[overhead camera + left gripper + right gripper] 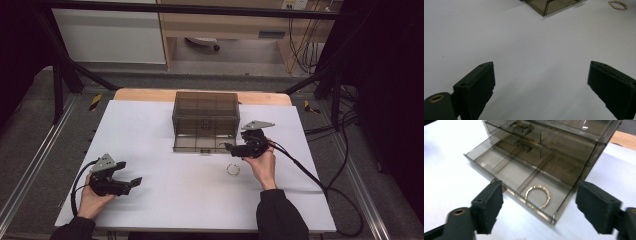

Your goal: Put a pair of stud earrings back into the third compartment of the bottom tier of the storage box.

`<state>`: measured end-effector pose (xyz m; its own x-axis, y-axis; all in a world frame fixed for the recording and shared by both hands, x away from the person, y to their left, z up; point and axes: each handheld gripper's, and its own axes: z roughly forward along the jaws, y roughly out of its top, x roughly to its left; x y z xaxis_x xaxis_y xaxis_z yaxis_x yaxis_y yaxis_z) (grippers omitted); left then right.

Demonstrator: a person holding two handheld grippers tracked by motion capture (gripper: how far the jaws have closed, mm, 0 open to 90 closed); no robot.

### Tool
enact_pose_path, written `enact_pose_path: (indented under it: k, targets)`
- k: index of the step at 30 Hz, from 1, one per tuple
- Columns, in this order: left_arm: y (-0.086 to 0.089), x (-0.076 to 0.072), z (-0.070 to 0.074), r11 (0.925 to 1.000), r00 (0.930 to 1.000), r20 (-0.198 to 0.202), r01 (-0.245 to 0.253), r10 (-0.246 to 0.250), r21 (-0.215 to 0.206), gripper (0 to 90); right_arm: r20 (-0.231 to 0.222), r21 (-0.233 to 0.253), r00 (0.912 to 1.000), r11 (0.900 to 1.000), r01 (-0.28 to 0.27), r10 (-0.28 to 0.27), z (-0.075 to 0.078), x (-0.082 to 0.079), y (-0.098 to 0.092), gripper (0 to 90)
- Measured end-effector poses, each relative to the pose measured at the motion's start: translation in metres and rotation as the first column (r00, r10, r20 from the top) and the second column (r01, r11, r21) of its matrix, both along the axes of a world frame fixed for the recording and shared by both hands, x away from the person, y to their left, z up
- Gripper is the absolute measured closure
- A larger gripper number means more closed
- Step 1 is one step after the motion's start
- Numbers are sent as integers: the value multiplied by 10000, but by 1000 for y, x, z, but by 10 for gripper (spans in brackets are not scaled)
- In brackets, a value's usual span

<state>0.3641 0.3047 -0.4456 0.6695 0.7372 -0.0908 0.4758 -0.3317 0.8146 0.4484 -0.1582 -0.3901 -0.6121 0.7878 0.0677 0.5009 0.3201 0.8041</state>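
Two gold-coloured bracelets show: one bracelet (538, 196) lies flat in the rightmost compartment of the open bottom drawer (499, 167) of a smoky see-through organizer box (205, 114), and a second bracelet (233, 169) lies on the white tabletop (165, 200) in front of the drawer, toward the right. The box stands near the far edge of the tabletop, at its middle. In the left gripper view its corner and the loose bracelet are cut off at the top edge. Small dark pieces in the upper tiers are too blurred to identify, and no writing can be read anywhere. The right gripper (231, 147) hovers at the drawer's right front corner, jaws spread wide with nothing between them. The left gripper (134, 182) is held near the tabletop's near left corner, jaws likewise wide apart over bare surface.
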Motion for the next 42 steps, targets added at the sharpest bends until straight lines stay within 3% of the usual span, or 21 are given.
enact_pose_path:
  k: [4,9,20,26,29,42]
  targets:
    - [0,0,0,10000,10000,3,-17,17,0,74,-25,93,10000,9999,-76,76,0,-10,-7,108]
    - [0,0,0,10000,10000,-1,-24,24,3,74,-141,83,9997,9998,-194,195,-7,-21,-14,58]
    - [0,0,0,10000,10000,1,-33,33,5,74,-640,-39,9978,9999,-156,153,-33,-33,-23,70]
    - [1,0,0,10000,10000,12,-29,29,-13,74,-1023,-364,9947,9993,-58,20,-48,-37,-23,156]
    - [0,0,0,10000,10000,10,-16,16,-19,74,-1055,-380,9942,9991,166,-205,-51,-40,-21,260]
    - [0,-1,1,10000,10000,39,12,-12,-30,74,-1318,-766,9906,9967,253,-352,-59,-44,-17,586]
